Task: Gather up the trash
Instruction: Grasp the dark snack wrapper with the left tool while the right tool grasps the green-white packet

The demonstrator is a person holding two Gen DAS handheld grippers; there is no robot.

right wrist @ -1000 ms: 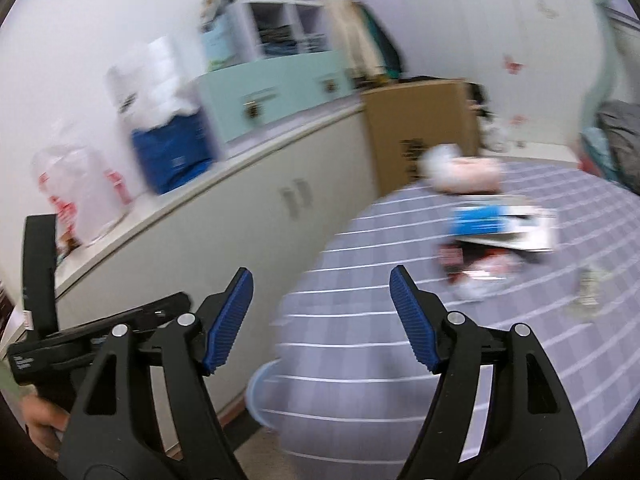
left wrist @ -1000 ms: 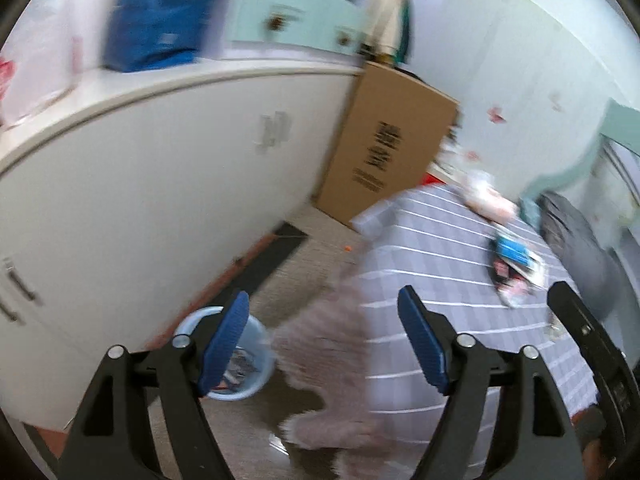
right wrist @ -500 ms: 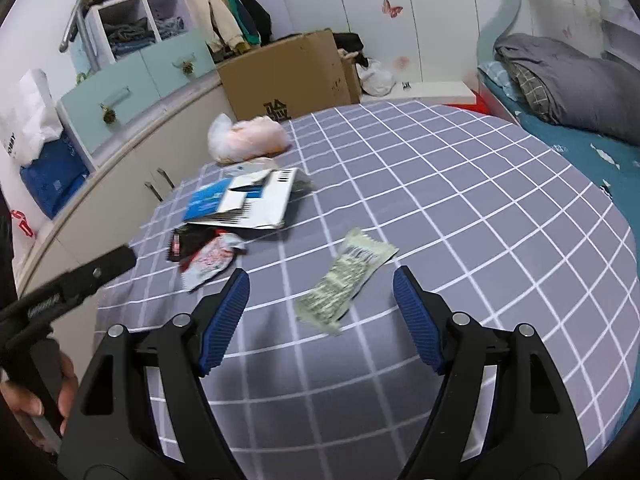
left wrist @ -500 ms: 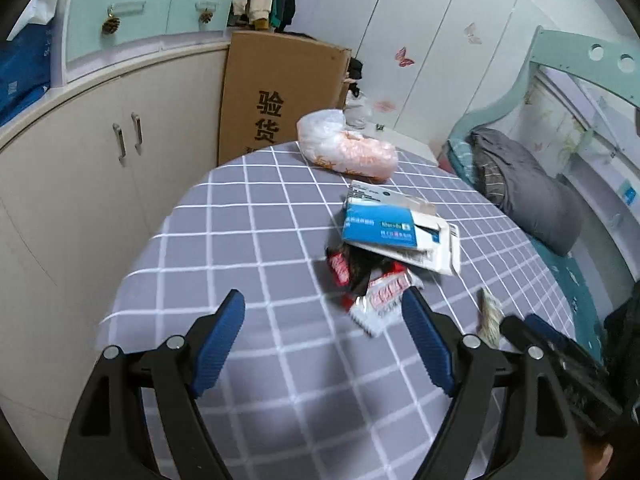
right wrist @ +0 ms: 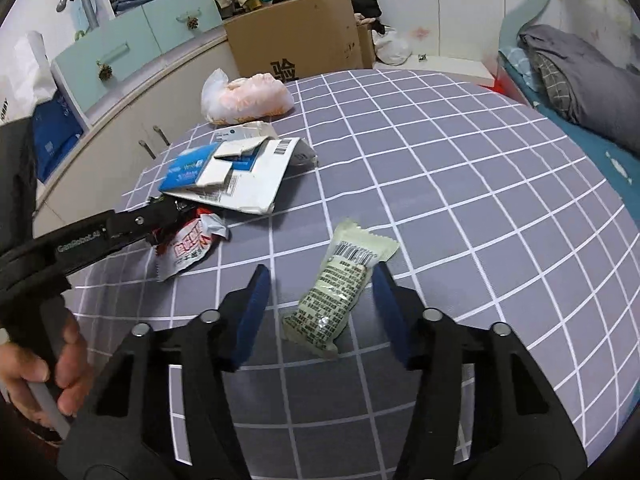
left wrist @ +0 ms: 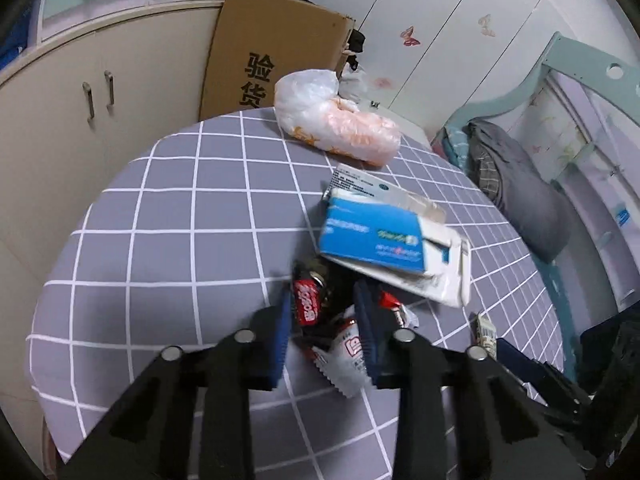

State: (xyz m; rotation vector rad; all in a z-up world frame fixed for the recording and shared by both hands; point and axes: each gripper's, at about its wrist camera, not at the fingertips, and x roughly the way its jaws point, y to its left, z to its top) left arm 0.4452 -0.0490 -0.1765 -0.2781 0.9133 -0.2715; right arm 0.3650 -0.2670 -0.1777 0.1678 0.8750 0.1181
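Trash lies on a round table with a grey checked cloth [left wrist: 168,216]. My left gripper [left wrist: 323,312] is half closed around a heap of red, black and white snack wrappers [left wrist: 310,306]; its pads stand either side of them and I cannot tell if they grip. The heap also shows in the right wrist view [right wrist: 186,246]. My right gripper [right wrist: 318,284] is open, its pads straddling a pale green snack packet [right wrist: 340,288] lying flat. A flattened blue and white carton [left wrist: 380,240] lies just beyond the wrappers.
A white and pink plastic bag [left wrist: 336,128] sits at the table's far edge. A cardboard box [left wrist: 272,48] and cream cabinets [left wrist: 80,100] stand behind. A bed with grey bedding [right wrist: 580,76] is to the right.
Both grippers swung from the cabinets and floor bin to the table and came down. The left jaws narrowed around the wrapper heap. The right gripper moved over the green packet.
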